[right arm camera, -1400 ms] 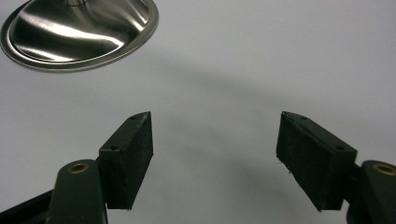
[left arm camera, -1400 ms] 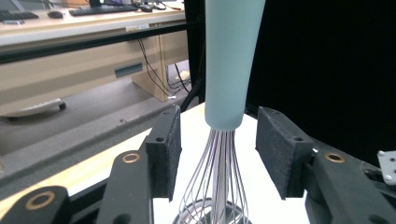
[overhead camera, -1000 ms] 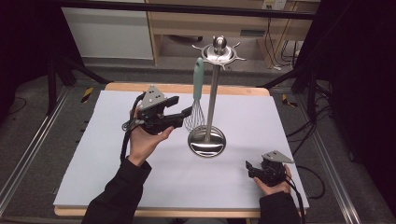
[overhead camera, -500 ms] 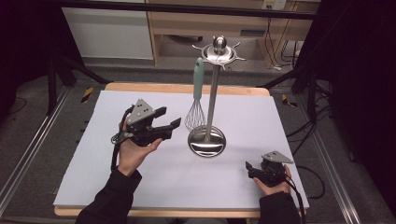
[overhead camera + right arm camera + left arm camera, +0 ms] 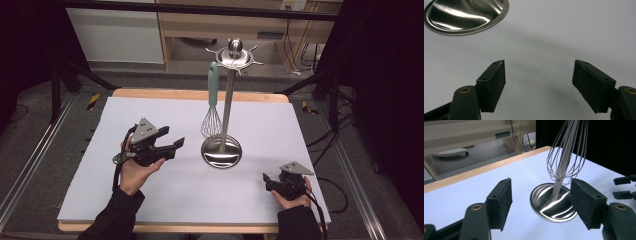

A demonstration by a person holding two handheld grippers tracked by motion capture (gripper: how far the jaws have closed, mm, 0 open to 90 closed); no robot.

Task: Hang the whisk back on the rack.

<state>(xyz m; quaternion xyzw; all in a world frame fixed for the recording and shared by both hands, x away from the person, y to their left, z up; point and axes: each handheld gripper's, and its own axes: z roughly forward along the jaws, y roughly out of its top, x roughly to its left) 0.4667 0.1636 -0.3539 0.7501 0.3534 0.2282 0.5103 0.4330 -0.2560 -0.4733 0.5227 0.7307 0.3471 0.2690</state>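
No text, label, brand, number or sign can be read anywhere in these views.

Between my left gripper (image 5: 172, 142) and the whisk (image 5: 212, 112) I see bare white table (image 5: 165, 115), an open lane. The stand (image 5: 222, 150), pole and base, blocks the middle; around my right gripper (image 5: 267, 181) the surface lies free.

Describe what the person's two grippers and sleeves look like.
Both the left gripper and right gripper are black, with two jaws faced in dark flat pads. Each carries a grey three-cornered plate on top and trails a black cable. The sleeves are dark.
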